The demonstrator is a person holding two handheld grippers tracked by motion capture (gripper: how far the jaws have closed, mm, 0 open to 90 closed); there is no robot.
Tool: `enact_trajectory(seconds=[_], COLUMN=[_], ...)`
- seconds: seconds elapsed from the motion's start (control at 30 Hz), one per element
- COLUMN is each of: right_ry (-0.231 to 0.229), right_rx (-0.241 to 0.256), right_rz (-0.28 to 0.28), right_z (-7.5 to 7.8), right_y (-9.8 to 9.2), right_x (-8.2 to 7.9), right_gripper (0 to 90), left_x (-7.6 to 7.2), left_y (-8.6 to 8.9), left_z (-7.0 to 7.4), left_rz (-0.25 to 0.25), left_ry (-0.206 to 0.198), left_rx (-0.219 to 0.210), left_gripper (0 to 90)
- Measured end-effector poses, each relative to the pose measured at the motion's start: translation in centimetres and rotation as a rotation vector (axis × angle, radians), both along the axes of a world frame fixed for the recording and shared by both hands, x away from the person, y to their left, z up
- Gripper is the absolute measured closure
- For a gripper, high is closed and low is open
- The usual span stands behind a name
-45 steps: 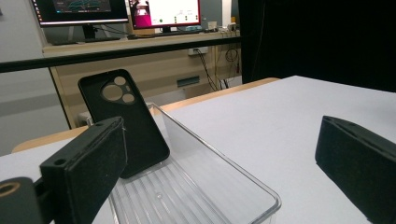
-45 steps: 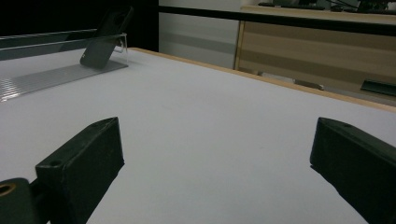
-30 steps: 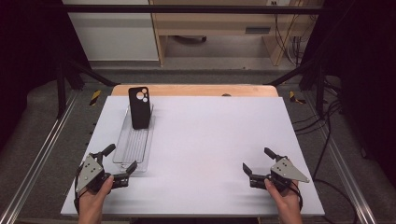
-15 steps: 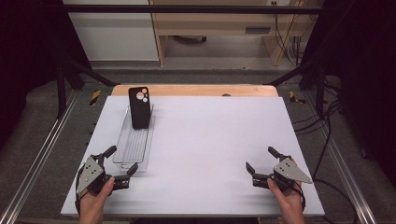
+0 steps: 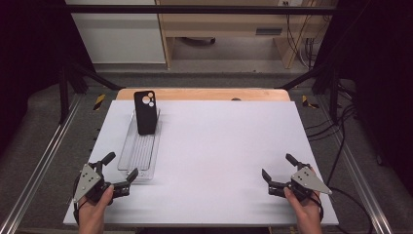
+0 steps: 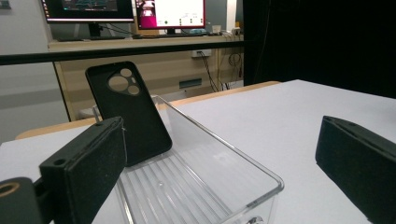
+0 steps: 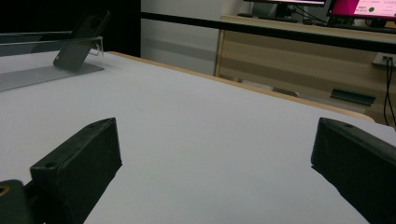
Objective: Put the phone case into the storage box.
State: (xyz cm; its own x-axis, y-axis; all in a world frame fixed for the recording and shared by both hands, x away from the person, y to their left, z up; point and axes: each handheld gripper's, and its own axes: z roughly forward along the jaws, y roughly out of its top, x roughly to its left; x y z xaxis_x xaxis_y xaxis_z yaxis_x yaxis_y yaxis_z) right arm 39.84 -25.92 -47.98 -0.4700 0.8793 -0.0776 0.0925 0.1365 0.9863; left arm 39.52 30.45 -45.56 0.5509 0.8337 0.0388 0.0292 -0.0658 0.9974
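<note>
Clear, ribbed plastic formed the long tray (image 5: pixel 139 155), and a matte black phone case (image 5: pixel 145 112) was propped upright against its far end. Since a second before, the right gripper (image 5: pixel 278 177) had been drawn slightly back toward the near edge, suggesting no reach had begun. The left gripper (image 5: pixel 118 168) was held beside the tray's near end. Both were kept wide apart, empty.

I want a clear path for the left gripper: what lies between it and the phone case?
The clear tray's near wall and empty ribbed floor, shown in the left gripper view; the phone case leans at its far end.
</note>
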Motion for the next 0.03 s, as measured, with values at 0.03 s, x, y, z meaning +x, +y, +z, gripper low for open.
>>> enact_trajectory(seconds=[0.03], right_ry=[-0.001], right_rx=[0.0], right_rz=[-0.002], right_z=[-0.02], right_y=[0.0], right_x=[0.07], right_gripper=[2.0], left_x=[-0.01], left_y=[0.05], left_z=[0.05], left_rz=[0.001], left_ry=[-0.003], left_rx=[0.004], left_gripper=[1.7])
